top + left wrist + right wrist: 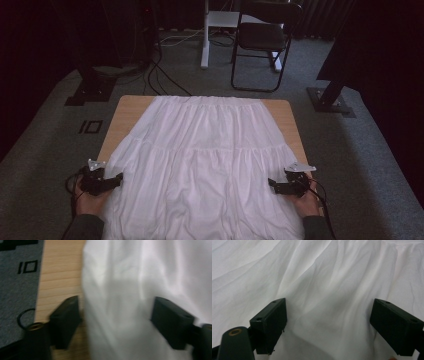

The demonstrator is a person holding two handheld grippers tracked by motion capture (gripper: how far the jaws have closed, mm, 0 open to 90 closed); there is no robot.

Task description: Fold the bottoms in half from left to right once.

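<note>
White skirt (pixel 200 155) spread flat on wooden table (pixel 127 112), left gripper (pixel 116 180) and right gripper (pixel 272 184) at its side edges, both jaws wide, gripping nothing

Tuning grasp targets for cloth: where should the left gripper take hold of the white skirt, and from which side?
Probably the left side edge of the white skirt, near the hem, coming in from the bare table strip on that side. The edge lies flat and free there, and the left gripper already has open jaws straddling it. The right gripper can mirror it.

It looked like a recording lab: grey carpet (pixel 45 150), black curtains, stand feet (pixel 330 102), floor cables (pixel 160 75), folding chair (pixel 262 40) at top.
</note>
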